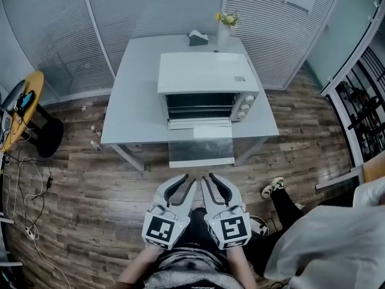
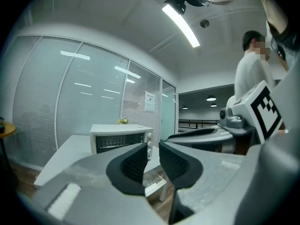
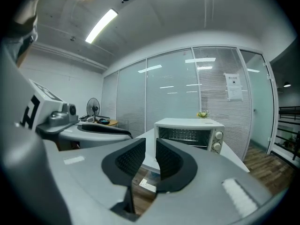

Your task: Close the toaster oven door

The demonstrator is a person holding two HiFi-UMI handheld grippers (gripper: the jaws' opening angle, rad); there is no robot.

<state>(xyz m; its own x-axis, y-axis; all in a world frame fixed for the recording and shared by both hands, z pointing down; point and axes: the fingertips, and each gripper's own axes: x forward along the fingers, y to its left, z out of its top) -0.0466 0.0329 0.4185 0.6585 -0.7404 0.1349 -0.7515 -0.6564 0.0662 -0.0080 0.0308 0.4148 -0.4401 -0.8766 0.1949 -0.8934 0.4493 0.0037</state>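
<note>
A white toaster oven (image 1: 204, 89) stands on a pale grey table (image 1: 135, 101). Its glass door (image 1: 201, 146) hangs open, lying flat out past the table's front edge. Both grippers are held low, close to my body and well short of the table. My left gripper (image 1: 183, 182) and my right gripper (image 1: 213, 180) sit side by side, each with a narrow gap and nothing between the pads. In the left gripper view the left gripper (image 2: 153, 161) points toward the toaster oven (image 2: 121, 139). The right gripper (image 3: 150, 161) likewise faces the toaster oven (image 3: 190, 132).
A vase of flowers (image 1: 225, 26) and a tissue box (image 1: 197, 38) stand at the table's back edge. A round wooden side table (image 1: 27, 101) and floor cables are at the left. A person (image 1: 325, 233) stands close on my right. Glass walls with blinds lie behind the table.
</note>
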